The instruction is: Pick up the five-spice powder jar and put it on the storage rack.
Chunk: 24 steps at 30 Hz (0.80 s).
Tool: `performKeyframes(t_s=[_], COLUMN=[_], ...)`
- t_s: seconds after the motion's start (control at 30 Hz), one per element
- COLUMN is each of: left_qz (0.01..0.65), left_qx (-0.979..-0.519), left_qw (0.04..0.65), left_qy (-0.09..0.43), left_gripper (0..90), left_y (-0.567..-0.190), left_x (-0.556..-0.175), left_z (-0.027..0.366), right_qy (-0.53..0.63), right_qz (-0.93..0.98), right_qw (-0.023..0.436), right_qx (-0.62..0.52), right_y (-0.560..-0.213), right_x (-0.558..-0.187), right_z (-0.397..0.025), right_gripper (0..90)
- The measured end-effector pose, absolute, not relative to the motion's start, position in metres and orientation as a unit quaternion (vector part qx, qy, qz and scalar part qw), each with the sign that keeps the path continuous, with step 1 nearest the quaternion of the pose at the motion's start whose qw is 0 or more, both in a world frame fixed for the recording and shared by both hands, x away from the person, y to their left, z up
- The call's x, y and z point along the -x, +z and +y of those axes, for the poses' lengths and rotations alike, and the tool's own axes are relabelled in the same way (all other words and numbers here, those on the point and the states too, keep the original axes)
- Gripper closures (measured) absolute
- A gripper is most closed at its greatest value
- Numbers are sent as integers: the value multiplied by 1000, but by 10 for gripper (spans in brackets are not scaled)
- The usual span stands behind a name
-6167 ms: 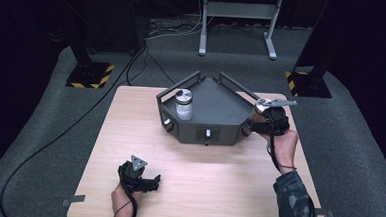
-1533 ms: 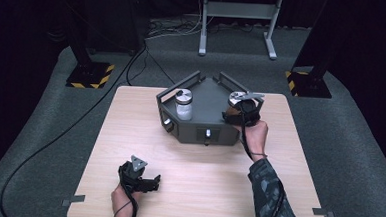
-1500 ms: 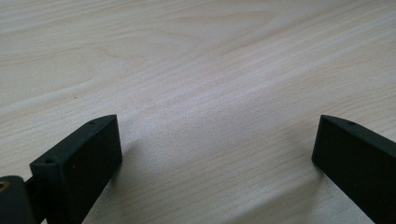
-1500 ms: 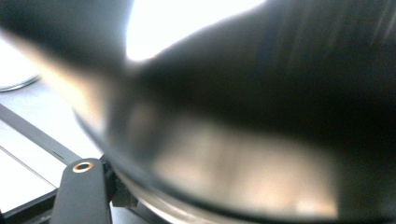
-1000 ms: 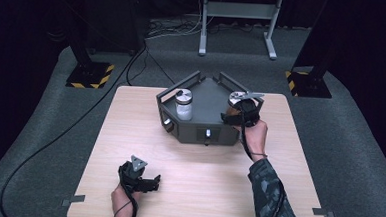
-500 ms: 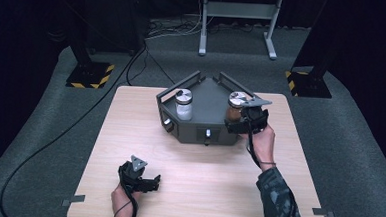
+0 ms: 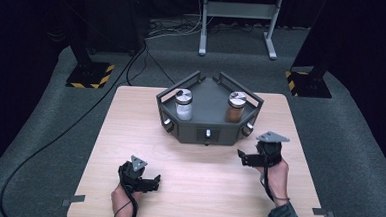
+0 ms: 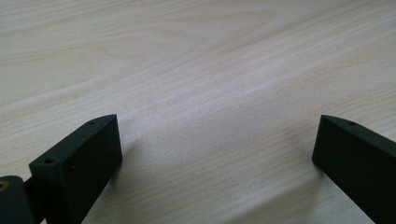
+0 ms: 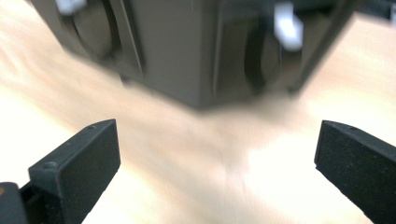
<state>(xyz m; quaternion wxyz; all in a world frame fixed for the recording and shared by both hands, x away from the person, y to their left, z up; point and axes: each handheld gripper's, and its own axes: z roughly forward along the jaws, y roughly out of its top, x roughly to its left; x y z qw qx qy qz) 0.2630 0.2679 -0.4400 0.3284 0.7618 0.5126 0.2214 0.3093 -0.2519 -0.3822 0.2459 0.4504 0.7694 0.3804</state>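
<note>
both hand-held grippers, left (image 7: pixel 149 182) and right (image 7: pixel 243 157), released (no legible writing).

- I see the rack (image 7: pixel 208 120) on the table (image 7: pixel 129 135), at the middle of its far half.
- Two jars stand in the rack: left jar (image 7: pixel 183 104), right jar (image 7: pixel 236 107), well apart.
- My right gripper (image 7: pixel 242 157) is before the rack's right corner, near it, over the table.
- My left gripper (image 7: pixel 153 182) is near the table's front edge, left of centre, well apart from the rack.
</note>
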Motion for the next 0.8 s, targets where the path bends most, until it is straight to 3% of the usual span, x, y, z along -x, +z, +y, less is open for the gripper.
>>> performKeyframes(t_s=[0.37,0.8], left_qz=[513,511], left_qx=[-762,-762], left_qw=[328,326], left_qy=[221,227], left_gripper=[13,7], left_y=[-440,-440], left_x=[-263,-262], left_z=[268,266], right_qy=[363,387], right_qz=[766,754], right_qw=[233,208], right_qx=[-476,-489], right_y=[-430,-442], right_x=[-268,-264], right_z=[-275,-294], right_gripper=[0,0])
